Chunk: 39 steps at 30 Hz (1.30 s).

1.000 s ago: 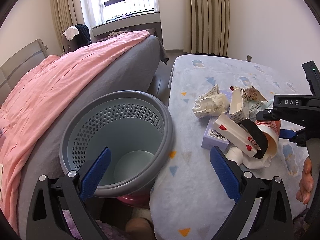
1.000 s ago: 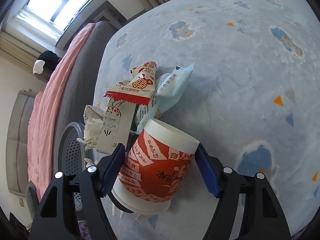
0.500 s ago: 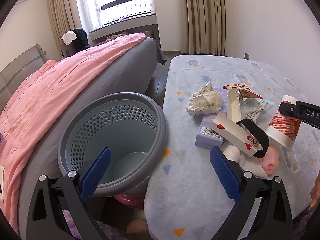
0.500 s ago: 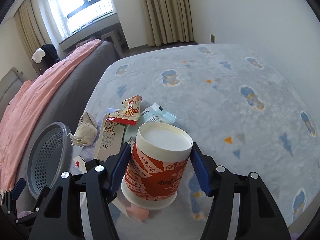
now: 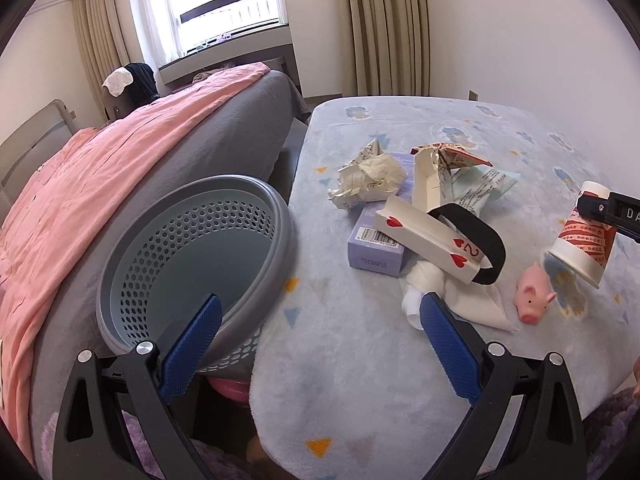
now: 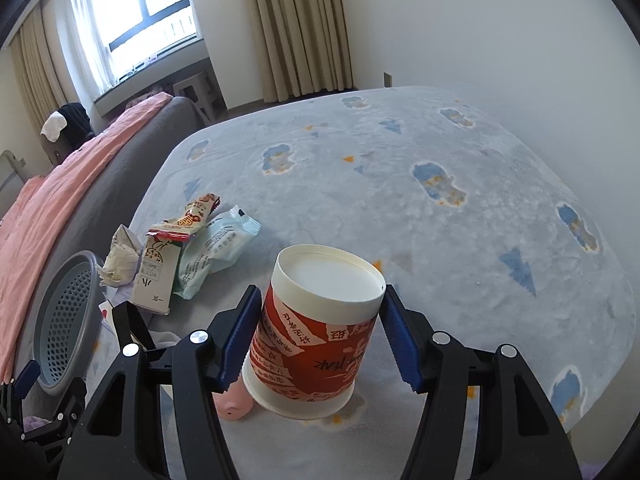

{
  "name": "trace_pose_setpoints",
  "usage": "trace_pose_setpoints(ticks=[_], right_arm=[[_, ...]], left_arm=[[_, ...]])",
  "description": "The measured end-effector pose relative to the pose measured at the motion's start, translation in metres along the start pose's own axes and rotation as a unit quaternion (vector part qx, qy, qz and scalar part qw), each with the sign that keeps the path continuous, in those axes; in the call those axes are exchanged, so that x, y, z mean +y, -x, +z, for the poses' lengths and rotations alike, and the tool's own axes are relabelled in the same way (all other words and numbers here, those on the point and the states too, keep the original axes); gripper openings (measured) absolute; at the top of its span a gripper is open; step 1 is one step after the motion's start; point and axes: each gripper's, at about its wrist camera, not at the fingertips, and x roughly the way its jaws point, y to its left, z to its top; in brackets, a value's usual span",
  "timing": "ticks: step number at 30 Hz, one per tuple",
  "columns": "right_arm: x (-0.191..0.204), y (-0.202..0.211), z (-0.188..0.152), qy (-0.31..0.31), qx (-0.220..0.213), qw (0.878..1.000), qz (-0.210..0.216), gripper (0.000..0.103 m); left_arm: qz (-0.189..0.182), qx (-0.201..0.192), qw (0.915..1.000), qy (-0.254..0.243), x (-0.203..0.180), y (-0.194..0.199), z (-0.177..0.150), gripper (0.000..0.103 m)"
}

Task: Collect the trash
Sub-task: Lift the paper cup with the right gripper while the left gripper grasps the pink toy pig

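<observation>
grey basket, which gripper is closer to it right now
Left. The left gripper hangs right at the grey basket, one finger in front of its rim. The right gripper is off across the blue blanket, shut on the red paper cup, beyond the trash pile.

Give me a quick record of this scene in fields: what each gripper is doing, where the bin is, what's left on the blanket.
right gripper: shut on the red and white paper cup, held above the blanket
left gripper: open, nothing between its fingers
basket: grey, perforated, beside the blanket's edge
trash left: crumpled paper, purple box, playing card, snack wrappers
other: pink pig toy
</observation>
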Motion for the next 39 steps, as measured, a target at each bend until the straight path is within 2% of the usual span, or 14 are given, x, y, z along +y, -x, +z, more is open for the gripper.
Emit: trace_pose_setpoints(ticks=[8,16,20,28,34,37,39], right_arm=[[-0.030,0.015,-0.014,-0.011,-0.001,1.000,-0.006,0.059],[-0.052,0.033,-0.023,-0.022,-0.009,1.000,0.001,0.059],[-0.061,0.041,-0.020,-0.029,-0.020,0.999,0.001,0.059],[-0.076,0.039,-0.020,-0.046,-0.014,0.999,0.001,0.059],[-0.080,0.040,-0.020,-0.052,-0.016,0.998,0.007,0.059],[-0.080,0.040,-0.020,-0.052,-0.013,0.999,0.008,0.059],[-0.081,0.041,-0.019,-0.053,-0.012,0.999,0.008,0.059]], left_arm=[[-0.048,0.003,0.9985,-0.027,-0.050,0.007,0.005,0.095],[-0.106,0.010,0.9928,-0.055,-0.103,0.007,0.013,0.095],[-0.115,0.021,0.9909,-0.067,-0.121,-0.001,0.014,0.095],[-0.120,0.050,0.9879,-0.084,-0.143,-0.023,0.012,0.094],[-0.130,0.053,0.9854,-0.096,-0.154,-0.029,0.011,0.093],[-0.134,0.051,0.9844,-0.102,-0.158,-0.028,0.009,0.090],[-0.135,0.055,0.9835,-0.107,-0.162,-0.030,0.008,0.078]])
